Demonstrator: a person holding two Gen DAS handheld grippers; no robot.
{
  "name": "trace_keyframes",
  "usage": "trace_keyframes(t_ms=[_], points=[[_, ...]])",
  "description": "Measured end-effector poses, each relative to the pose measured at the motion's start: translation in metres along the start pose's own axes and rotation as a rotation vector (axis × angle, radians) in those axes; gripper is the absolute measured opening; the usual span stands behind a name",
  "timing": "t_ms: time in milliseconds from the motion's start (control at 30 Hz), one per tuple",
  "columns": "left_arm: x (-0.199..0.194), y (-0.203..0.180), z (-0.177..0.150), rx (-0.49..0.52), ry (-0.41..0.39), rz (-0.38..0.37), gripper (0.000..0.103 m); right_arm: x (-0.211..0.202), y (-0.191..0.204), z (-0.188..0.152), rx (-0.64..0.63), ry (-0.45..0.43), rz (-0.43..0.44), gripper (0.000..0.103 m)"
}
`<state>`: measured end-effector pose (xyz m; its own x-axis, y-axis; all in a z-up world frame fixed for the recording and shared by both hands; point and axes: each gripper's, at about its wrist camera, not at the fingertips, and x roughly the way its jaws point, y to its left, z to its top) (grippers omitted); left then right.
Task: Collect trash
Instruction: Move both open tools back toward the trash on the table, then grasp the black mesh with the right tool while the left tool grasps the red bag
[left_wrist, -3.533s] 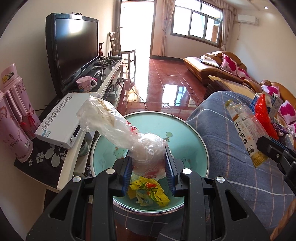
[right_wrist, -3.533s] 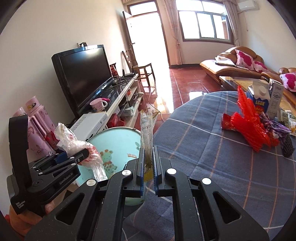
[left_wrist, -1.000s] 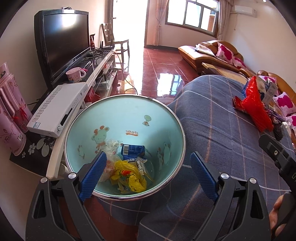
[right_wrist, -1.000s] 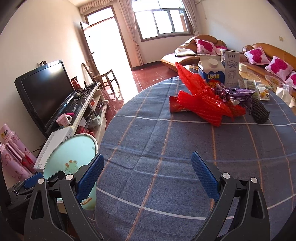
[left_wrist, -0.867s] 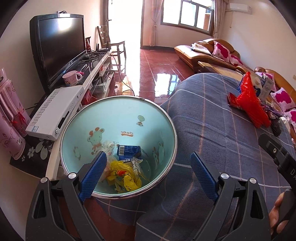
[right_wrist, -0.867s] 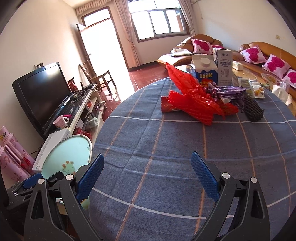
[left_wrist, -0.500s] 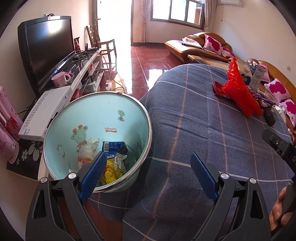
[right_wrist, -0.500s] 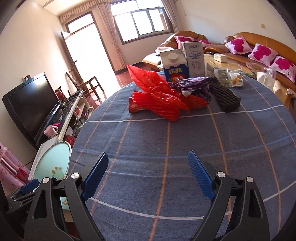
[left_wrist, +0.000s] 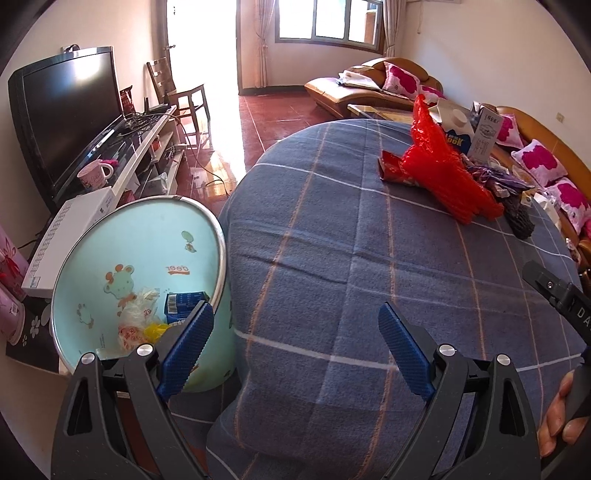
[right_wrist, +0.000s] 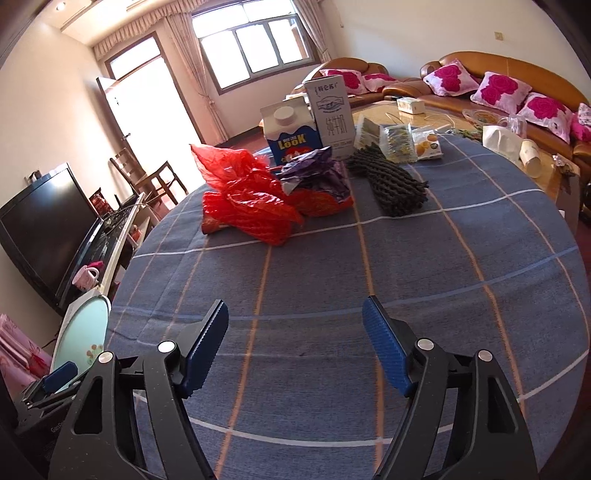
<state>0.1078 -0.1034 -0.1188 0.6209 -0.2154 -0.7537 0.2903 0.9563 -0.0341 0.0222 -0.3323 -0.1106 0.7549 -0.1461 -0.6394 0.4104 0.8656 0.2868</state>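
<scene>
Round tabletop (right_wrist: 406, 266) under a blue checked cloth. Pale green bin (left_wrist: 110, 258) low at left of left claw (left_wrist: 295, 339), holding wrappers (left_wrist: 147, 325). Red bag (right_wrist: 251, 206), black netting (right_wrist: 391, 184) and two cartons (right_wrist: 310, 125) heaped far ahead of right claw (right_wrist: 295, 343). Both claws spread wide, empty.

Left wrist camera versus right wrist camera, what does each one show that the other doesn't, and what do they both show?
Only the left wrist view looks into the trash bin, showing a blue carton and a clear plastic bag inside, plus a hand at the right edge. Only the right wrist view shows the snack packets and the paper cup beyond the cartons. Both show the plaid tablecloth, red plastic bag, LOOK milk carton, black mesh sleeve and TV. Left gripper and right gripper are both open and empty.
</scene>
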Motion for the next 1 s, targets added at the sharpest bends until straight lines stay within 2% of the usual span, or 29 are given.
trace_keyframes(t_ms=[233,333,500,567,633,767,933,967,1000], points=[[0.018,-0.037,0.034,0.027,-0.014,-0.058,0.082,0.006,-0.045,0.026,0.068,0.005,-0.027,0.067],[0.024,-0.054,0.052,0.042,-0.038,-0.069,0.082,0.006,-0.059,0.045,0.062,-0.021,-0.071,0.067],[0.038,-0.074,0.081,0.042,-0.043,-0.104,0.076,0.018,-0.080,0.077,0.053,-0.016,-0.109,0.066],[0.044,-0.081,0.093,0.059,-0.063,-0.090,0.076,0.024,-0.085,0.089,0.030,-0.018,-0.115,0.065],[0.054,-0.084,0.102,0.053,-0.063,-0.087,0.075,0.035,-0.089,0.100,0.017,-0.002,-0.109,0.065],[0.067,-0.087,0.113,-0.003,-0.025,-0.127,0.075,0.057,-0.093,0.114,-0.012,0.027,-0.115,0.065],[0.067,-0.109,0.118,0.038,-0.038,-0.153,0.073,0.090,-0.098,0.115,-0.028,0.108,-0.109,0.065],[0.070,-0.112,0.118,0.042,-0.030,-0.154,0.073,0.096,-0.099,0.113,-0.033,0.125,-0.110,0.060],[0.073,-0.115,0.119,0.040,-0.021,-0.157,0.073,0.101,-0.098,0.112,-0.040,0.143,-0.096,0.052]])
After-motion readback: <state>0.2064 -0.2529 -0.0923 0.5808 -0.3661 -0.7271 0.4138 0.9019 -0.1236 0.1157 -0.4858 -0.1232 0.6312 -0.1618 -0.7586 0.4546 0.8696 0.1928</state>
